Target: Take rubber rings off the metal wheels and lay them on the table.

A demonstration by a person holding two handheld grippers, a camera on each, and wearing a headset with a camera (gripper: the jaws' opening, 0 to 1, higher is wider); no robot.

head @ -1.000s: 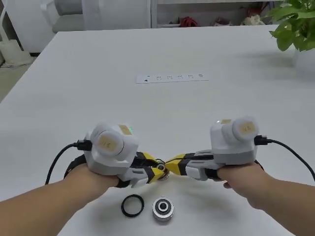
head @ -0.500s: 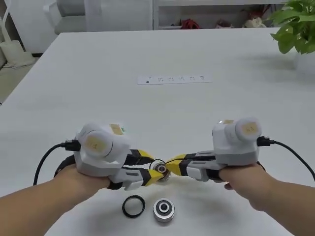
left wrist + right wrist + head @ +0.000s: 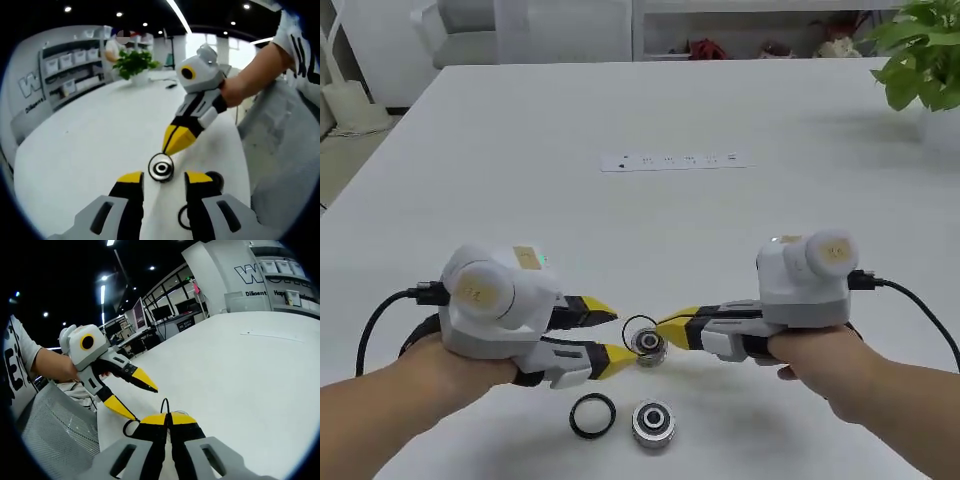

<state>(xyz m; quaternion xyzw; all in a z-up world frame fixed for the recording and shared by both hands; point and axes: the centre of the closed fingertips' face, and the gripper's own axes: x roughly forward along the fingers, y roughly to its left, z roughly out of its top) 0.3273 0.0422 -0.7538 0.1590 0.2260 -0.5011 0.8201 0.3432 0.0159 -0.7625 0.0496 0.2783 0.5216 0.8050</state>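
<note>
The right gripper (image 3: 665, 327) has its fingers (image 3: 156, 422) squeezed fully together on a thin loop of the rubber ring (image 3: 638, 318). That loop stands up off the wheel (image 3: 648, 343), which is close to the near edge of the desk (image 3: 620, 220), roughly midway along it. I can't tell if the wheel rests on the desk or dangles from the ring.

The left gripper (image 3: 618, 334) has its fingers (image 3: 131, 179) spread wide with nothing in them, tips just short of the wheel and not touching it. Right at the near edge, a loose ring (image 3: 572, 418) and a bare wheel (image 3: 653, 423) lie just beside each other, so one's done imo.

How I'd do this bit: the wheel needs pinning first, otherwise pulling just drags it along. Close the left fingers on the metal only, clear of the rubber. Then peel the ring sideways over the rim instead of yanking straight up. Keep the right pinch firm, since thin rubber likes to slip and snap back.

Compared with a second ago, the left fingers were clamped on the wheel. Now they're open and that gripper has backed off toward the left edge. The right one has barely budged.
</note>
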